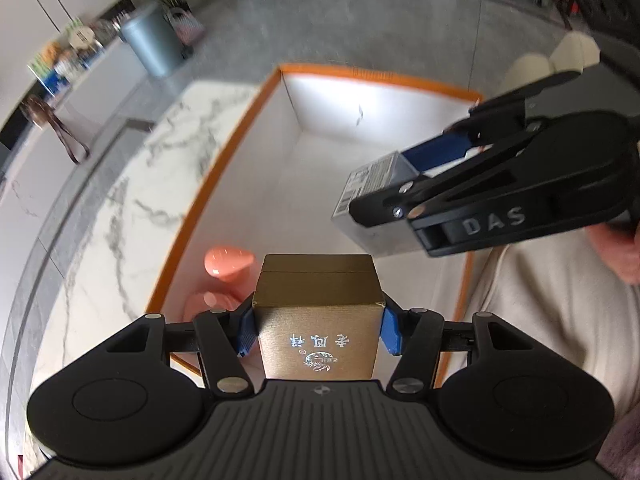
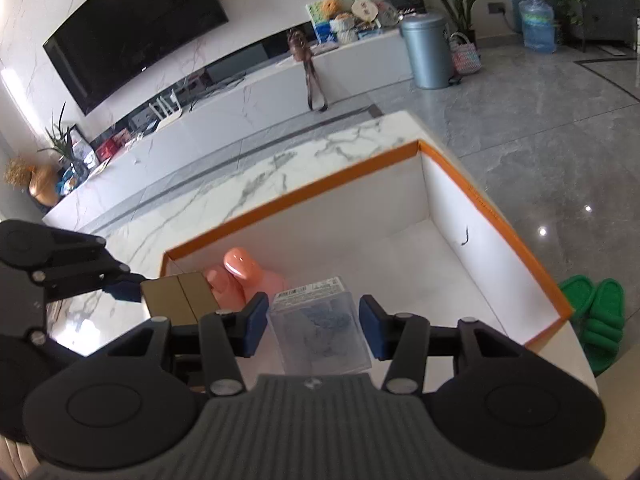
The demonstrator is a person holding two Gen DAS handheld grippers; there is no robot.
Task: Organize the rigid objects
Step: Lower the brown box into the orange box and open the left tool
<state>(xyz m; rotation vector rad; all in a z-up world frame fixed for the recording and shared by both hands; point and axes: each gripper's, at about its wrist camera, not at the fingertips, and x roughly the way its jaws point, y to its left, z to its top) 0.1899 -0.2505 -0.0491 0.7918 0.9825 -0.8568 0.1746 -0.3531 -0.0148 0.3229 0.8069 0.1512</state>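
Note:
My left gripper (image 1: 318, 334) is shut on a gold box (image 1: 316, 300) with printed characters, its blue pads pressed on both sides. It hangs over the near end of a white storage box with an orange rim (image 1: 224, 184). A pink glossy object (image 1: 228, 262) lies inside that box, just beyond the gold box. From the right, my right gripper (image 1: 404, 172) holds a clear plastic case (image 1: 372, 188) with a barcode label above the storage box. In the right wrist view the right gripper (image 2: 312, 322) grips the clear case (image 2: 320, 328), with the gold box (image 2: 176, 298) and the pink object (image 2: 244, 268) to its left.
The storage box (image 2: 500, 216) sits on a white marble table (image 1: 120, 220). A beige cushion (image 1: 540, 320) lies at the right, under a person's hand (image 1: 616, 248). Beyond the table are a grey bin (image 2: 428, 52), a low white cabinet (image 2: 240, 108) and green slippers (image 2: 596, 320) on the floor.

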